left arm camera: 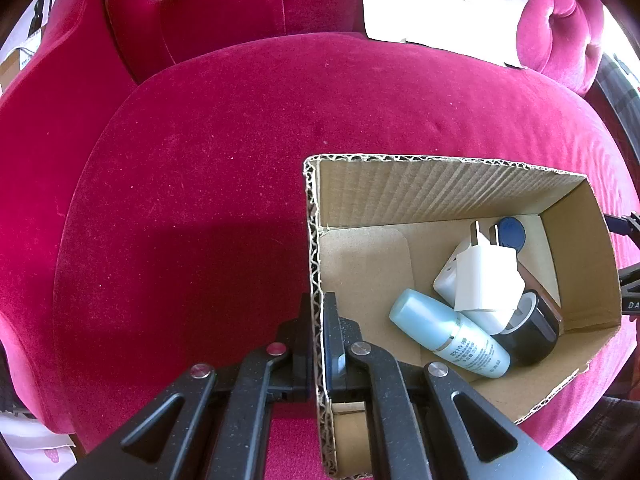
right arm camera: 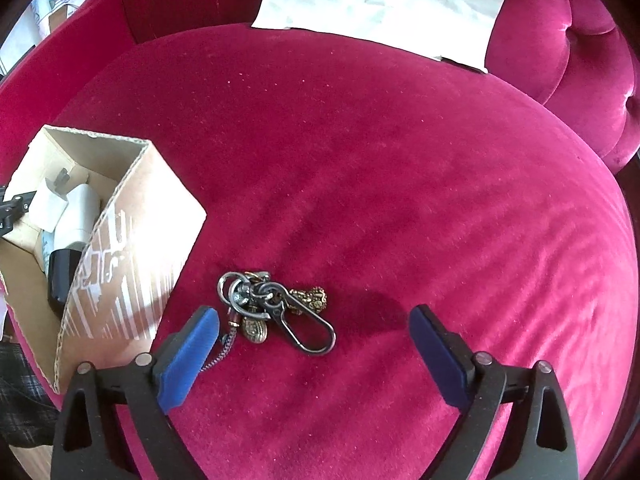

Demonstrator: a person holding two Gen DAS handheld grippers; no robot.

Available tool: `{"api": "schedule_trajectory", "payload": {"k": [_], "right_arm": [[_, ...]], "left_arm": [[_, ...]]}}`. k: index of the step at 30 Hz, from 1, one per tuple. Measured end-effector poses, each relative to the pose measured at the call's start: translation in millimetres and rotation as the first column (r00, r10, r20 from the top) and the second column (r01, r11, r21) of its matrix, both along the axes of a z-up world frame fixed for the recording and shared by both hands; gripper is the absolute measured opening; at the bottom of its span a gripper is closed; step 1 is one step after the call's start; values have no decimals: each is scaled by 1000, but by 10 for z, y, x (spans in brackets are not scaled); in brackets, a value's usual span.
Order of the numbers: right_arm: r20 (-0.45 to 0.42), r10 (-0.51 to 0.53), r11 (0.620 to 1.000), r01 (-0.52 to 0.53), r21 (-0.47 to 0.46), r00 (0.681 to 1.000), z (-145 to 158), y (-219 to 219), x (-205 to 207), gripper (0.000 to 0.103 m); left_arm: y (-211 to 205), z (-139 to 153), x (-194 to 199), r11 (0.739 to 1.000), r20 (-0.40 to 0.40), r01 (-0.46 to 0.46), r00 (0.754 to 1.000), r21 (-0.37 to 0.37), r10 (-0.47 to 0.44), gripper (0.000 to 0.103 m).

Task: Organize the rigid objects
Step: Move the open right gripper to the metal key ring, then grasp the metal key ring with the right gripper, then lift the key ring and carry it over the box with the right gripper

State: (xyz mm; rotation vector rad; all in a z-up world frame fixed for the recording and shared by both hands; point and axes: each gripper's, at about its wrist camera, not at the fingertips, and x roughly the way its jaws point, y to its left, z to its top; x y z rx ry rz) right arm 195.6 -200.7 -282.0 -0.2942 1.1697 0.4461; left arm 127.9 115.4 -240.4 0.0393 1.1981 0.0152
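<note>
An open cardboard box (left arm camera: 440, 184) stands on a crimson velvet seat cushion (left arm camera: 200, 160). Inside it lie a pale blue bottle (left arm camera: 448, 332), a white plug adapter (left arm camera: 484, 280), a black jar (left arm camera: 532, 336) and a blue-capped item (left arm camera: 512, 232). My left gripper (left arm camera: 318, 308) is shut on the box's left wall. In the right wrist view, a bunch of keys with a carabiner and brass charms (right arm camera: 276, 308) lies on the cushion (right arm camera: 400, 180), right of the box (right arm camera: 132, 248). My right gripper (right arm camera: 316, 316) hangs open just above the keys, its blue pads (right arm camera: 188, 360) on either side of them, not touching.
A crumpled white paper sheet (right arm camera: 380, 0) leans against the tufted backrest (right arm camera: 580, 60) at the rear. The armrest (left arm camera: 40, 120) curves around the left. Boxes and papers (left arm camera: 24, 48) stand beyond the chair at the upper left.
</note>
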Motion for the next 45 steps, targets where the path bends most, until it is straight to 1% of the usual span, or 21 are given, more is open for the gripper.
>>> {"api": "schedule_trajectory", "payload": {"k": [5,7,11,12,14,15,16,17,18,19,22,23,24,27,37,41,45], "right_arm": [[-11,12,1000,-12,-16,1000,-19,91,12,93],[-1,17,999,-17,-29,1000,-18,131,-6,88],[11,21,1000,-21,-24,1000,0,181,-23,83],[12,18,1000,-18,-17,1000,5,184,-27,81],[11,11,1000,-11,-2,1000,20,178,-28,73],[12,10,1000,-10,2,1000,31,179,-18,64],[11,11,1000,-11,9,1000,46,180,-9,49],[9,15,1000,-15,19,1000,61,178,22,46],[13,12,1000,-12,19,1000,78,180,28,35],[14,6,1000,-6,23,1000,92,171,43,33],[7,-12,999,11,30,1000,100,162,68,32],[8,-15,1000,15,26,1000,56,112,80,31],[12,-17,1000,17,24,1000,64,110,78,28],[13,-25,1000,25,16,1000,82,118,82,28],[19,-58,998,58,38,998,265,46,124,28],[19,-67,997,66,36,998,387,48,68,28],[40,-64,998,63,31,997,524,76,51,28]], "left_arm": [[0,-2,-4,1000,0,-1,1000,-1,1,3],[1,-2,-6,1000,0,0,1000,-1,0,3],[3,3,-3,1000,0,-2,1000,-2,2,3],[3,5,-1,1000,-1,-3,1000,-3,3,3],[3,5,-1,1000,0,-4,1000,-3,4,3],[4,5,-1,1000,0,-4,1000,-3,4,3],[4,5,0,1000,-1,-4,1000,-3,4,3],[6,7,1,1000,-1,-4,1000,-3,4,3],[4,5,0,1000,-1,-4,1000,-3,4,3],[4,4,2,1000,-1,-5,1000,-4,5,3],[-3,7,6,1000,1,-5,1000,-3,5,3],[-1,9,5,1000,2,-6,1000,-3,6,3],[-1,11,4,1000,2,-6,1000,-4,6,3],[-6,13,0,1000,3,-7,1000,-4,7,3],[-17,18,3,1000,2,-7,1000,-2,7,3],[-16,34,6,1000,2,-8,1000,-1,8,3],[-21,45,2,1000,3,-7,1000,0,7,3]]}}
